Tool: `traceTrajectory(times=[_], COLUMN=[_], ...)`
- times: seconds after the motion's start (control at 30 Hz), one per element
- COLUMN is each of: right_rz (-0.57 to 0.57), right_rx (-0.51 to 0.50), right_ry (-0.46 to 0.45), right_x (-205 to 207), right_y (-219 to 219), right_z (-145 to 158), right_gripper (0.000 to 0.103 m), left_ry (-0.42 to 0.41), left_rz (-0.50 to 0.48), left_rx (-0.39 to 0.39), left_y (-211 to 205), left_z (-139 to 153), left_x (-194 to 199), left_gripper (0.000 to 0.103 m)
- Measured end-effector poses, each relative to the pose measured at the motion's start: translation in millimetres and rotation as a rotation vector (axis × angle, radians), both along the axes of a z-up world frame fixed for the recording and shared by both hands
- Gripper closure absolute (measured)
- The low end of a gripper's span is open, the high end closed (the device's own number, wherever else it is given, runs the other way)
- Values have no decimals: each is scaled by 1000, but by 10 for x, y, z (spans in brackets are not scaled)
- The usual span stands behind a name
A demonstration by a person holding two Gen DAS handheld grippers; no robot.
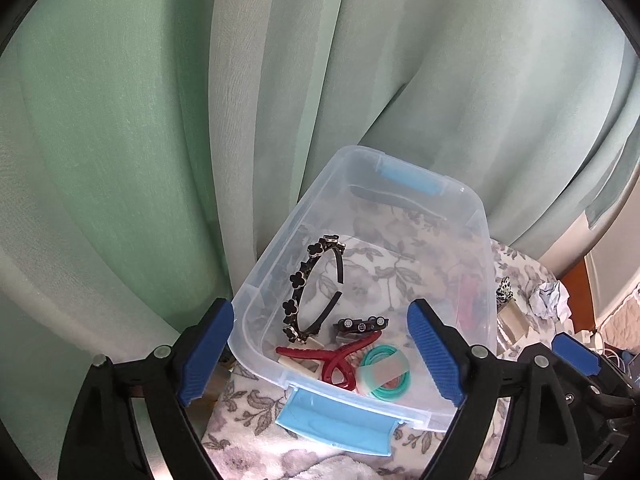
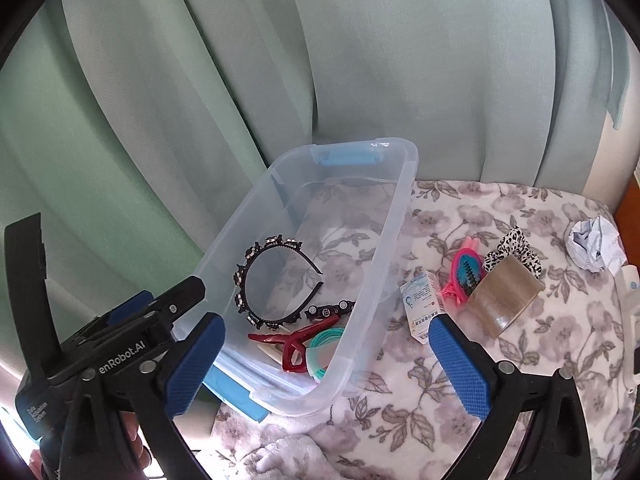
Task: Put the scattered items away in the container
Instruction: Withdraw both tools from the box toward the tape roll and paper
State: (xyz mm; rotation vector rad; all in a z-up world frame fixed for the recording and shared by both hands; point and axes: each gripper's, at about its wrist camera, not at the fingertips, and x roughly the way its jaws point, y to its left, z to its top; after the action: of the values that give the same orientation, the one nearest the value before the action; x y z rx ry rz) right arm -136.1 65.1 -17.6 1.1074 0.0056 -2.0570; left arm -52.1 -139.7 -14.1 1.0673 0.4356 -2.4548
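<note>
A clear plastic bin (image 1: pixel 276 240) (image 2: pixel 400 208) with light-blue latches sits on a floral blanket. It holds a black flowered headband (image 1: pixel 298 292) (image 2: pixel 244 280), a dark toy car (image 1: pixel 362 324) (image 2: pixel 330 310), a red claw clip (image 1: pixel 336 360) (image 2: pixel 296 344) and teal hair ties (image 1: pixel 386 376) (image 2: pixel 324 342). My left gripper (image 1: pixel 322 354) is open and empty above the bin's near end. My right gripper (image 2: pixel 328 364) is open and empty over the bin's near right corner. To the right of the bin lie a small white box (image 2: pixel 422 304), a pink hair clip (image 2: pixel 464 272), a leopard scrunchie (image 2: pixel 516 246) and a brown tape roll (image 2: pixel 502 296).
Green curtains (image 2: pixel 360 60) hang close behind the bin and blanket. Crumpled paper (image 2: pixel 596 248) sits at the blanket's far right, with a white object (image 2: pixel 632 320) at the right edge. The left gripper's black body (image 2: pixel 120 352) fills the right wrist view's lower left.
</note>
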Motion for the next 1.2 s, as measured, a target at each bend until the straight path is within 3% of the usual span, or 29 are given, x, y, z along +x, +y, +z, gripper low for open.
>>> traceTrajectory(times=[0.5,0.87,1.2], right_rz=[-92,-196,-249], right_rx=[-115,-187,-219], right_ry=[168,177,147], right_x=[112,69,3], right_y=[662,1230,1710], right_z=[351,340,144], right_gripper=[0,0,0], left_ry=[72,106,86], left_rz=[-54,-152,-255], left_rx=[-59,-88,-75], left_y=[629,1208,1685], left_z=[257,417,269], left_x=[132,32,-169], left_gripper=[14,14,13])
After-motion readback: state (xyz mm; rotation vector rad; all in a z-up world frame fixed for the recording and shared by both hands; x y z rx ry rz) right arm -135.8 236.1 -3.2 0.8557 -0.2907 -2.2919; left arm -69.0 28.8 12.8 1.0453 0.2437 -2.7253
